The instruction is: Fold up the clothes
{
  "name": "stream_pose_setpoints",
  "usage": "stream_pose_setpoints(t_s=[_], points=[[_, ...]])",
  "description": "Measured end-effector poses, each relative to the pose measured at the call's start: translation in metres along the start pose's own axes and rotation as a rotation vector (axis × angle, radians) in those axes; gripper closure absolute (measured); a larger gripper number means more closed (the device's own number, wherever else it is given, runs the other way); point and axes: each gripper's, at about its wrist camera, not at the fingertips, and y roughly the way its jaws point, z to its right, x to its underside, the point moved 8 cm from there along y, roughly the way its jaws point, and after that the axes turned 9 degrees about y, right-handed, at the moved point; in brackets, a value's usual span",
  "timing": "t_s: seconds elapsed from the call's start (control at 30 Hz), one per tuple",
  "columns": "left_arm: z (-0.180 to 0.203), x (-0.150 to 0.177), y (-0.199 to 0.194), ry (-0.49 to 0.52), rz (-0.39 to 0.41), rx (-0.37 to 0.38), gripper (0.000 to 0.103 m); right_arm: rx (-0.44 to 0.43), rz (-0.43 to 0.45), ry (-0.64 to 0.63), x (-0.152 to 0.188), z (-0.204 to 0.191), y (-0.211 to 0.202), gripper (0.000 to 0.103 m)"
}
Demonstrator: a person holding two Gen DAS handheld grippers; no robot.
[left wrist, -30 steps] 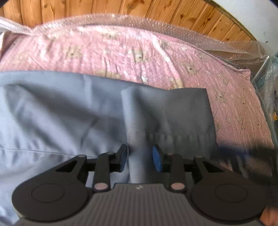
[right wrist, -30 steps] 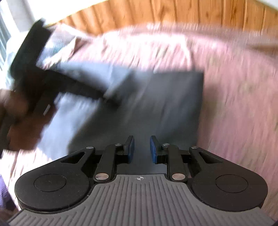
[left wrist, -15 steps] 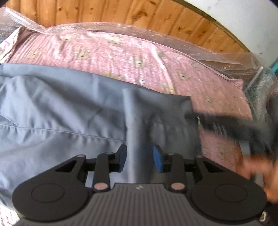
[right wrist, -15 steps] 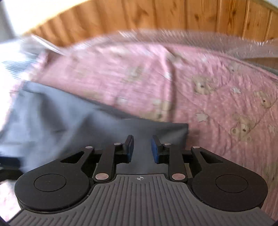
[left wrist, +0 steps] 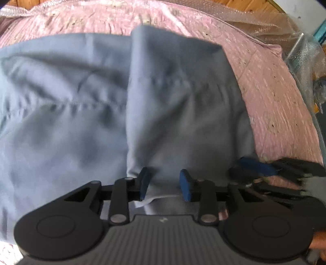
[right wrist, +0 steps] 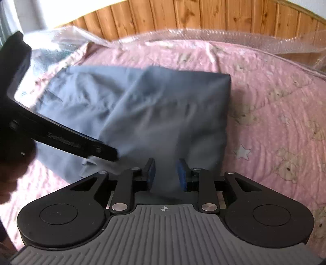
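Looking along our left gripper (left wrist: 165,184), we see its blue-padded fingers (left wrist: 185,188) spread apart, with a fold of the grey garment (left wrist: 101,114) lying in the gap between them; whether the pads touch the cloth we cannot tell. A pale inner edge of the fabric shows just below the fingers. The garment lies spread across the pink bedspread (left wrist: 271,97), which is printed with small bears and stars, and one panel is folded over on top of the rest, with a stitched seam running across it.

From our right gripper (right wrist: 166,175) the view is similar: its fingers (right wrist: 150,173) are also apart, over the near edge of the garment (right wrist: 163,106), and cloth sits between them without being pinched. The folded panel ends in a straight edge toward the right side of the bedspread (right wrist: 275,122). The left gripper (right wrist: 61,140) reaches in from the left of this view, its tip at the garment's near edge, with a hand (right wrist: 12,159) in shadow behind it. Clear bubble wrap (right wrist: 224,34) lines the far edge of the bed, against a wall of wooden panels (right wrist: 173,16).
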Motion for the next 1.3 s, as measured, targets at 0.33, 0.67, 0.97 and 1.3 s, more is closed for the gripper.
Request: stream_pose_setpoints(t_s=[0.33,0.67,0.97,1.3], points=[[-0.215,0.148,-0.148,-0.592,0.196,-0.313,0.040,-0.135,0.064,-0.125,-0.063,-0.116,-0.037,0.032],[-0.379,0.237,-0.172,-1.198,0.572,-0.133,0.015,-0.323,-0.074,-0.300,-0.117,-0.328,0.058,0.023],[-0.382,0.216,-0.186,-1.139,0.635,-0.176,0.093,-0.191,-0.225,-0.358,-0.114,-0.370,0.170,0.045],[-0.236,0.095,-0.244,-0.397,0.687,-0.299,0.094,-0.403,-0.243,-0.121,-0.225,-0.382,0.132,0.017]])
